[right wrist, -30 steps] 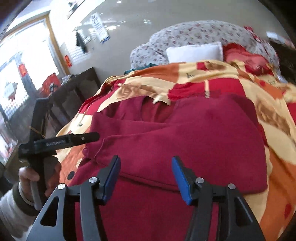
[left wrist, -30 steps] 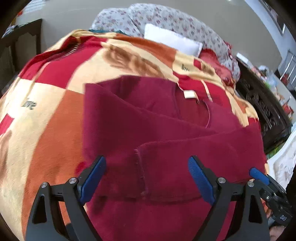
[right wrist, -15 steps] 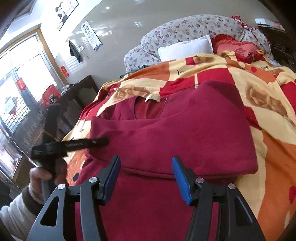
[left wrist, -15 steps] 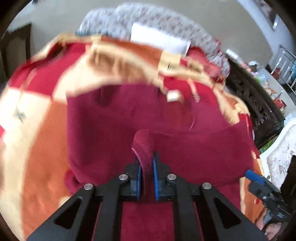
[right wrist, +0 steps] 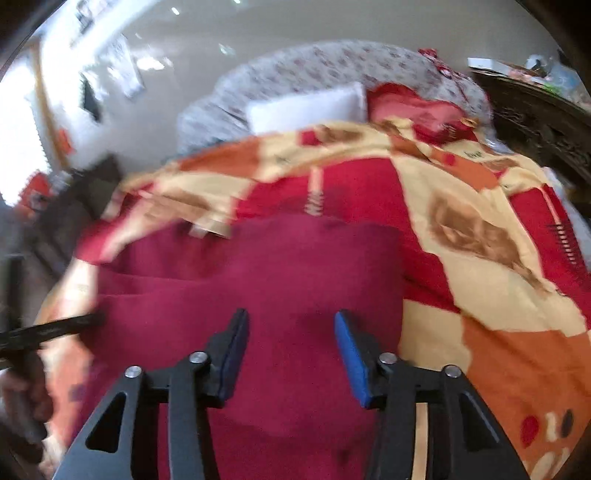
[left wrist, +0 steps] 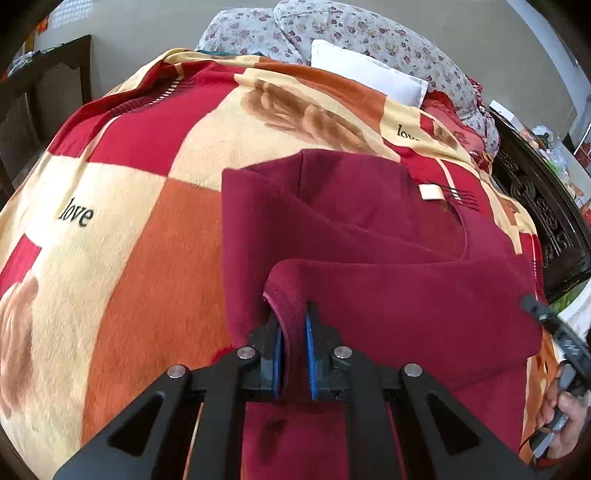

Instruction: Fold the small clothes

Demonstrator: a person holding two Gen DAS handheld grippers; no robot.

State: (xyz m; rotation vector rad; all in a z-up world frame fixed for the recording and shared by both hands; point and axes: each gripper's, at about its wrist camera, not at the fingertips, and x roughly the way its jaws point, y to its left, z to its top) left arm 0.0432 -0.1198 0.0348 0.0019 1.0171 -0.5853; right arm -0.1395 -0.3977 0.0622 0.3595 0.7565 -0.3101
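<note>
Lying across a patchwork blanket (left wrist: pixel 155 236) of red, orange and cream squares, the dark red garment (left wrist: pixel 369 236) sits partly folded, one band of cloth laid crosswise over its body and the neckline with a pale label (left wrist: pixel 429 192) turned toward the far end of the bed. The left gripper (left wrist: pixel 293 354) is pinched together on a raised ridge of that folded band: the cloth humps up in a small arch just ahead of the blue pads (left wrist: pixel 309 354) and runs down between them. The right gripper (right wrist: pixel 290 354) hovers low over the nearer part of the same garment (right wrist: pixel 258 280), its jaws standing apart with only flat cloth showing in the gap; they have just been narrowing, and the pads (right wrist: pixel 351 354) press on nothing. The right wrist view is blurred. At the edge of the left wrist view, a hand (left wrist: pixel 565 424) grips the handle of the other tool. Beyond the blanket, a white pillow (left wrist: pixel 369 70) leans against flowered bedding (left wrist: pixel 351 29), with dark carved furniture (left wrist: pixel 535 206) along the right side
</note>
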